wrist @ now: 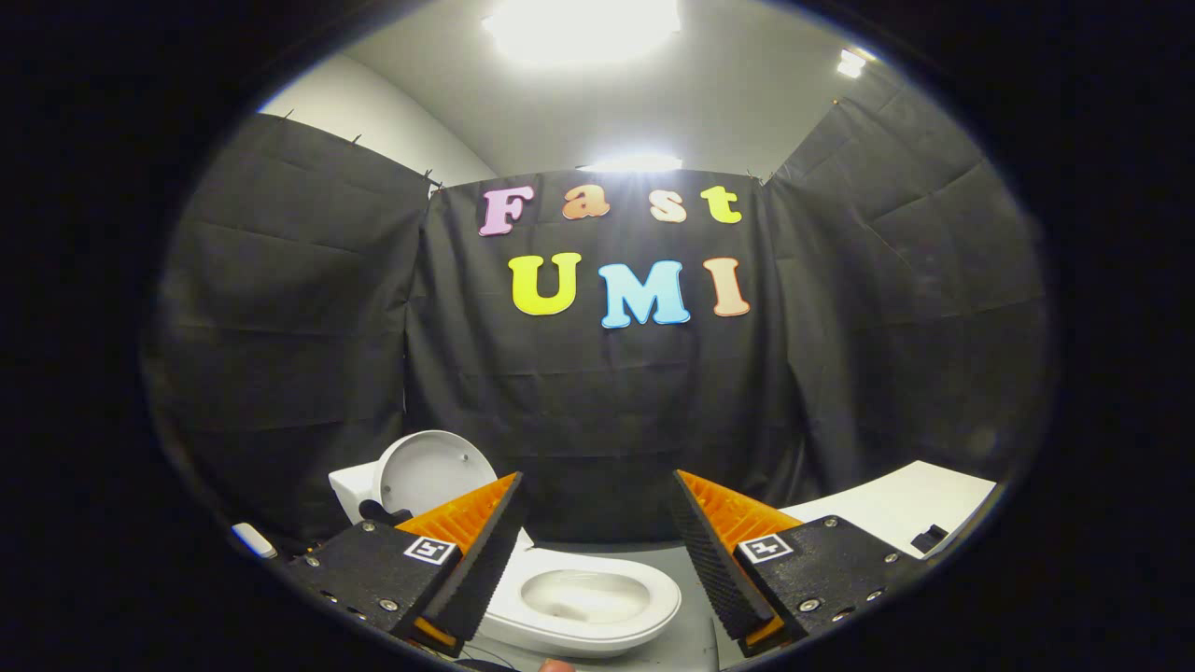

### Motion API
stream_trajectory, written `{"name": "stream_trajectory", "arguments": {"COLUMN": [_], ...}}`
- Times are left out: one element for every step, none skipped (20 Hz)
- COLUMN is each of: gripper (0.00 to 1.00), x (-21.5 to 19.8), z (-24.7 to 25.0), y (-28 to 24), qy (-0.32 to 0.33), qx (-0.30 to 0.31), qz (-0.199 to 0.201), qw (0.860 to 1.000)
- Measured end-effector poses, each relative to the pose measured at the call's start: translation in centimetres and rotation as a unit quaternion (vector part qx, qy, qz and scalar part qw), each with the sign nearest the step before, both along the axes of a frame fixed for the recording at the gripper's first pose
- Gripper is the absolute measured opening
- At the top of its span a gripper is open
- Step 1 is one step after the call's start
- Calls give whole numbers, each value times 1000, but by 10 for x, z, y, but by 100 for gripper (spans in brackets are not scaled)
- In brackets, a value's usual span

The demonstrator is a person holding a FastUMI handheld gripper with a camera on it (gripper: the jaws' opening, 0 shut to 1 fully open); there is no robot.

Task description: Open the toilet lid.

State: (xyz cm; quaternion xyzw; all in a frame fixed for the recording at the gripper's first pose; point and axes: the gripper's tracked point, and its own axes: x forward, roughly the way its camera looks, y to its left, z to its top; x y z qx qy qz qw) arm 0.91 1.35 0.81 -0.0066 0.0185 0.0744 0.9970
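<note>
lid [431, 471] upright against tank, left of my fingers, seat and bowl [583, 597] exposed below | gripper [597, 518] open, holding nothing | white worktop [896, 509] right | risk: i bump lid, it drops shut

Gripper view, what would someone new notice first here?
The white toilet sits low, just beyond and between the open jaws of the gripper, which hold nothing. Its lid already stands upright at the back, showing the bowl. A white counter lies off to the right against the black cloth wall.
</note>
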Motion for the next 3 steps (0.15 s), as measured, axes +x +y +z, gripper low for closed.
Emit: {"name": "stream_trajectory", "arguments": {"gripper": [94,94,94], "x": [-3,-6,-8], "z": [-1,1,4], "y": [-2,0,2], "qy": [5,7,6], "qx": [6,11,13], "qz": [-2,-1,0], "qw": [1000,1000,1000]}}
